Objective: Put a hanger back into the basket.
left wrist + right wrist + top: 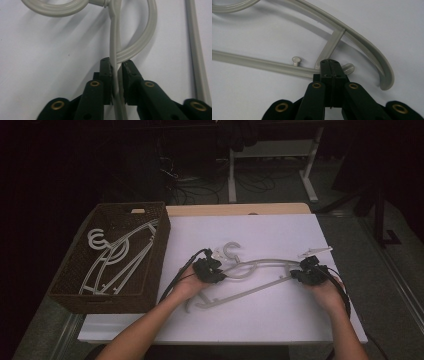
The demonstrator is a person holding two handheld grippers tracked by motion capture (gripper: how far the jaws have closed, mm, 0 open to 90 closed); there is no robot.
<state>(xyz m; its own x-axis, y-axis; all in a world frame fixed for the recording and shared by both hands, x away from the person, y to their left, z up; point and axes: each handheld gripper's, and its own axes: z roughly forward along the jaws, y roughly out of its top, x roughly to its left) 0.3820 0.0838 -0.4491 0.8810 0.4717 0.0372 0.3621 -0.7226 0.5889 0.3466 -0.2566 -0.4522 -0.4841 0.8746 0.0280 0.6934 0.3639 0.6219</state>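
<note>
Tools are seen at both ends of a pale grey hanger [250, 270] lying flat on the white surface [260, 320]: the left tool [116, 65] is clamped on a thin upright rib beside the hanger's curved loop, and the right tool [330, 62] is pressed fully closed at the bottom bar. Left of the surface, a brown woven basket [70, 285] holding more hangers [112, 257] is seen.

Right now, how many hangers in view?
3, as far as I can tell. One hanger on the table, gripped at its two ends by the left gripper and right gripper. Two overlapping in the wicker basket, hooks at its far left; more may lie hidden beneath.
</note>
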